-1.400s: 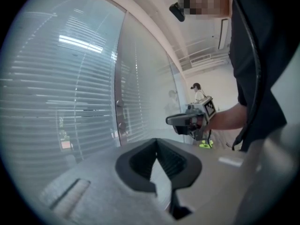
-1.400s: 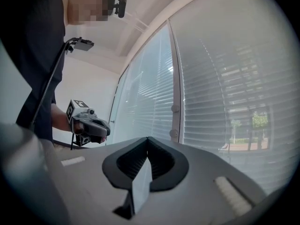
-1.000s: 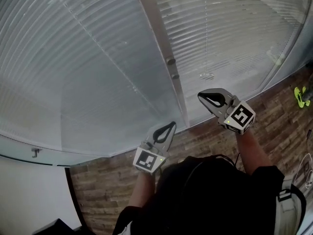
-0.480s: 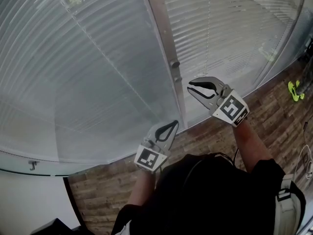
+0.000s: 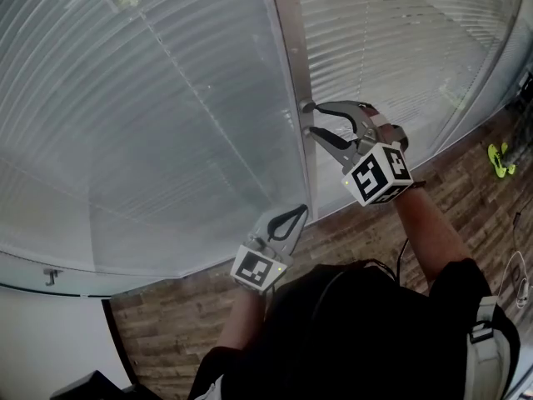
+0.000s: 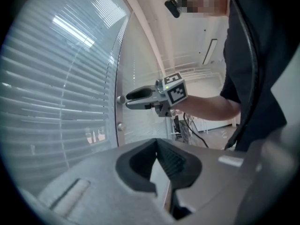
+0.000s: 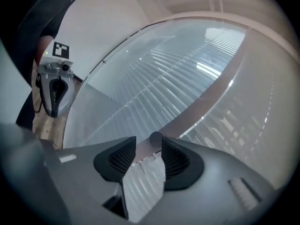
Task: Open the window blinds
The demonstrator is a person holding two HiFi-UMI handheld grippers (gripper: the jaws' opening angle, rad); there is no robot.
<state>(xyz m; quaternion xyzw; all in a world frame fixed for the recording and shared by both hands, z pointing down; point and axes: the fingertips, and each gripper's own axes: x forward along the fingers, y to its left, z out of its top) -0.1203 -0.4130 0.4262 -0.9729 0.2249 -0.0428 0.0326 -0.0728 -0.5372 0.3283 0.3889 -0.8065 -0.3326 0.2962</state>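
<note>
Slatted window blinds (image 5: 158, 98) hang shut behind glass on both sides of a grey metal mullion (image 5: 290, 40). Two small round knobs sit on the mullion; the upper knob (image 6: 121, 99) shows in the left gripper view. My right gripper (image 5: 311, 120) is up at the mullion, and its jaws have just been opening. In the right gripper view a knob (image 7: 155, 137) sits just past the fingertips of the right gripper (image 7: 149, 144), with nothing pressed between the pads. My left gripper (image 5: 293, 212) hangs lower, near the sill, shut and empty. The left gripper (image 6: 157, 143) looks along the glass.
Wood-plank floor (image 5: 166, 315) runs below the window. A yellow-green object (image 5: 498, 157) lies on the floor at the right, and cables (image 5: 518, 273) sit near the right edge. A white wall with a small hook (image 5: 52, 277) is at the lower left.
My right gripper has risen and moved left from the right pane to the mullion knobs, rolling as it went, and its jaws have gone from shut to open. The left gripper has stayed put.
</note>
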